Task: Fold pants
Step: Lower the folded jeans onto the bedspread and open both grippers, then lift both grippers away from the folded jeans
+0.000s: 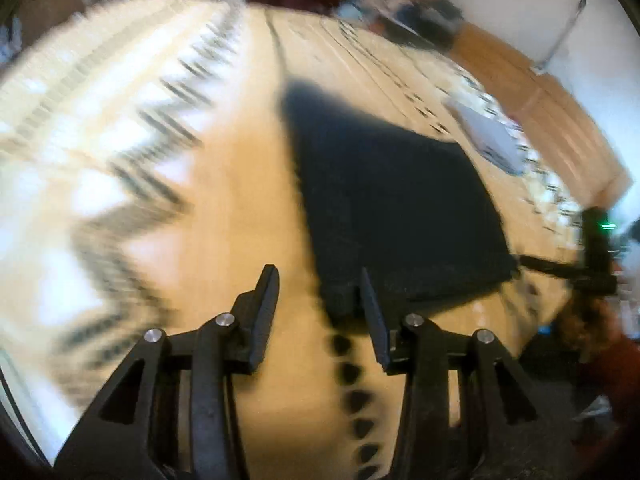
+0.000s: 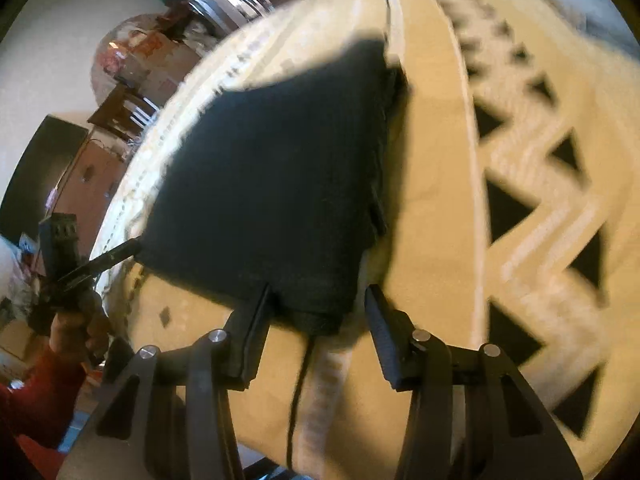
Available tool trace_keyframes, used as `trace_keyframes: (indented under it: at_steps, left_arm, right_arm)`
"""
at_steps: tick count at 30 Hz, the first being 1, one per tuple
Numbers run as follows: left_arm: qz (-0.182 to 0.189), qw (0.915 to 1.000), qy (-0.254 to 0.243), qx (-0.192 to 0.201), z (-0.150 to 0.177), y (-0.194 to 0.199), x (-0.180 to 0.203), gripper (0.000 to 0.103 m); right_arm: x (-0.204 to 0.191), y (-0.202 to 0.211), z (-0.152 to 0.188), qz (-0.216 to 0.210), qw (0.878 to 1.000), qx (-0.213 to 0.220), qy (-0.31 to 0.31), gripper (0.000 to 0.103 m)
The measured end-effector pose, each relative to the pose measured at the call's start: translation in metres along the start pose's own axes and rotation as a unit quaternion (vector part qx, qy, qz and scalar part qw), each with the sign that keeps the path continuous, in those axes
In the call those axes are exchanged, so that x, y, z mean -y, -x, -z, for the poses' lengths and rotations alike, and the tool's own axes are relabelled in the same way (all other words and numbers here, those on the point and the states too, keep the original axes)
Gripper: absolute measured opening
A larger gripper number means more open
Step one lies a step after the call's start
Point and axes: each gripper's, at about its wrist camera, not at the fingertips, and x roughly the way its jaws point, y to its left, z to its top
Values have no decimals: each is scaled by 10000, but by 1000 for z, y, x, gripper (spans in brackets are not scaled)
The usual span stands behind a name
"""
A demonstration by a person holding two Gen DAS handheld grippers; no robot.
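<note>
The dark pants (image 1: 400,200) lie folded into a compact rectangle on a cream patterned blanket (image 1: 224,216). My left gripper (image 1: 318,280) is open and empty, just in front of the bundle's near corner. In the right wrist view the pants (image 2: 272,184) fill the centre. My right gripper (image 2: 318,296) is open around the bundle's near corner without pinching it. A thin dark drawstring (image 2: 298,392) hangs from that corner. Each gripper shows in the other's view: the right one (image 1: 592,256) at the bundle's far edge, the left one (image 2: 80,264) at its left edge.
The blanket carries dark zigzag and triangle patterns (image 2: 516,208). Beyond the bed edge stand a wooden cabinet (image 1: 532,92) and cluttered shelves (image 2: 136,56). A person's red sleeve (image 2: 36,392) shows at the lower left. Both views are motion-blurred.
</note>
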Motion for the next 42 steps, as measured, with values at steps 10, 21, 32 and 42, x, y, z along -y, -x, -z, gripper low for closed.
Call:
trace_keyframes:
  at_steps: [10, 21, 32, 42]
  left_arm:
    - [-2260, 9732, 353, 242, 14, -7, -50, 84]
    - [-2416, 9695, 411, 101, 16, -25, -56, 103]
    - [-2458, 9683, 421, 157, 21, -22, -54, 103]
    - [-2458, 9679, 470, 249, 20, -23, -57, 103]
  right_arm:
    - [35, -7, 33, 2613, 9643, -156, 404, 88]
    - [59, -22, 43, 2793, 9601, -143, -80, 103]
    - [63, -25, 38, 2816, 9590, -164, -275, 103]
    - [62, -27, 39, 2901, 9565, -120, -273, 103]
